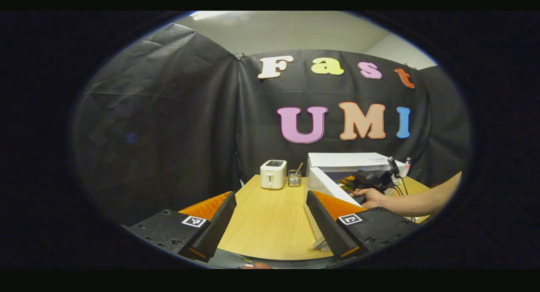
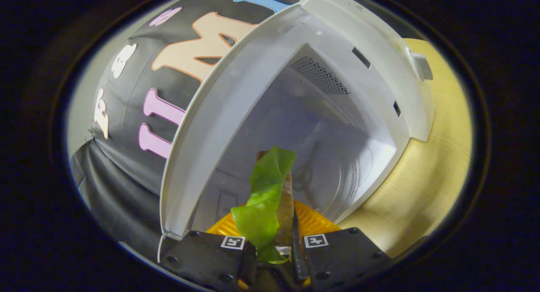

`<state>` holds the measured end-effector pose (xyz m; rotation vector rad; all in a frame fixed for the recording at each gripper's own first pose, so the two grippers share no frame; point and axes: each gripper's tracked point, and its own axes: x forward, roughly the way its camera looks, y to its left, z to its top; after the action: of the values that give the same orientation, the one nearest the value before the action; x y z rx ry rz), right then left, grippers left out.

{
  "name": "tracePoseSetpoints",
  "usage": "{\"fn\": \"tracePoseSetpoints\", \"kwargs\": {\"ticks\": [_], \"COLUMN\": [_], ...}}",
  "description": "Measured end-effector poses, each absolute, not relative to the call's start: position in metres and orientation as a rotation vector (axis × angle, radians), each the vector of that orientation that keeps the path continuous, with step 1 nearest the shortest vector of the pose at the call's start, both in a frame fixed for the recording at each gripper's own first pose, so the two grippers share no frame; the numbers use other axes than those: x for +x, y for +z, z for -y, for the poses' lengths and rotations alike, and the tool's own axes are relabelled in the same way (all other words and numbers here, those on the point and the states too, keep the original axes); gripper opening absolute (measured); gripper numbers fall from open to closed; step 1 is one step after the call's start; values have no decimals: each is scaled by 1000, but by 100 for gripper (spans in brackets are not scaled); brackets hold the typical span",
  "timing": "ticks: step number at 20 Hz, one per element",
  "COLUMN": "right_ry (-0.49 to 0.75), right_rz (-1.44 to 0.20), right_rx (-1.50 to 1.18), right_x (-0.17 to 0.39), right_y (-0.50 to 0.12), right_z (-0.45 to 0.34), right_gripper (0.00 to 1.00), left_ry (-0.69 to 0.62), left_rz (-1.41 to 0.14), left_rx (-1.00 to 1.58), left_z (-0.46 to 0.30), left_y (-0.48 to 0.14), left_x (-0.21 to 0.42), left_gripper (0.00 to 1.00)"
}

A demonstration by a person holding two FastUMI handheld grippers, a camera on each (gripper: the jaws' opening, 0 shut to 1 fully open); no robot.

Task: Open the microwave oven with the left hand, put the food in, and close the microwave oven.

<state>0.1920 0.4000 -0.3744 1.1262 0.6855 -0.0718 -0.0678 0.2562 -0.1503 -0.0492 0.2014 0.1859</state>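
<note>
In the left gripper view, the left gripper (image 1: 270, 228) is sitting at the bottom centre of the frame with its two fingers spread wide and nothing between them, hovering over the light wooden tabletop (image 1: 270, 216). Above it, mid-frame, a small white two-slot toaster (image 1: 273, 174) is standing beside a small clear jar with a stick in it (image 1: 294, 178). Right of these, the white box-shaped microwave oven (image 1: 346, 162) is standing with its white door (image 1: 327, 186) swung open toward the camera. At the right edge, a person's bare hand and forearm (image 1: 373, 197) are reaching into the opening.

In the right gripper view, the right gripper (image 2: 276, 245) is showing at the bottom centre, its fingers closed on the food: a flat brown slice with a green lettuce-like leaf (image 2: 265, 199) draped over it. The food's long axis is running from the fingertips up the frame, its free end pointing into the microwave's pale cavity (image 2: 320, 127), which is occupying the centre and upper right.

Judged step: the door is open and the food is being inserted. The next move calls for carrying the food deeper, lowering it to the cavity floor, releasing it, and withdrawing clear of the door frame. The leaf looks loosely attached and may slip on release.
</note>
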Motion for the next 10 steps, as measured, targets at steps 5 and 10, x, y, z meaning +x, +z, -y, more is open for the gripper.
{"fn": "tracePoseSetpoints", "kwargs": {"ticks": [5,10], "right_ry": [-116,-131], "right_rz": [-665,-670], "right_rx": [1155,1176], "right_x": [209,220], "right_y": [-390,-403], "right_z": [-411,-422], "right_gripper": [36,36], "left_ry": [217,233], "left_rz": [-231,-239], "left_rx": [-44,-66], "left_z": [-268,-271], "left_y": [-158,-160], "left_x": [-73,-74], "left_gripper": [98,97]}}
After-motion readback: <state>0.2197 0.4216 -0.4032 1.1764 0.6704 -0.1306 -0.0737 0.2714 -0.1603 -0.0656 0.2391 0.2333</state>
